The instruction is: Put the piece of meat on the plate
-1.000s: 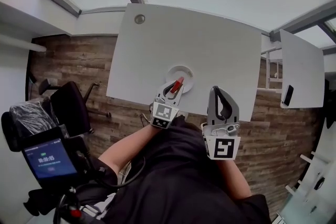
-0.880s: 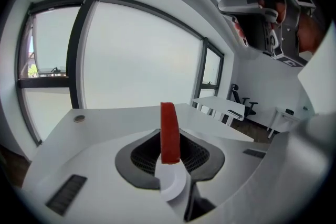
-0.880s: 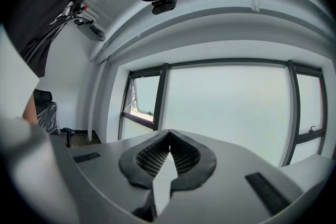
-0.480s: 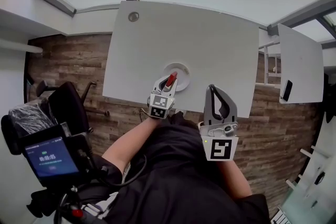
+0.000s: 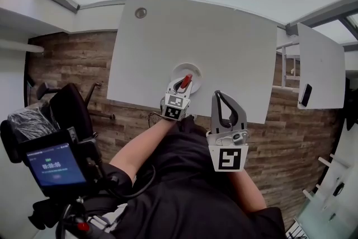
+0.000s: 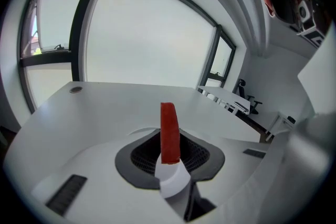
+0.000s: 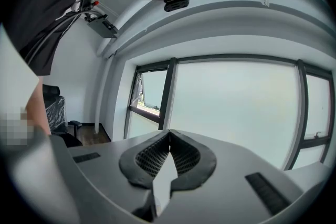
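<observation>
**Firmly pinched: red meat strip at the round white plate**

Clamped between the jaws of the left gripper [image 5: 183, 85], the flat, red, oblong piece of meat [image 6: 169, 131] stands on end, its upper part jutting past the jaw tips. From the head view the strip overlaps the near side of the small round white plate [image 5: 197, 69] on the white rectangular table [image 5: 224, 36]; whether it touches the plate cannot be told. The right gripper [image 5: 219, 95] hangs just beside it at the table's near edge, jaws pressed together on nothing.
</observation>
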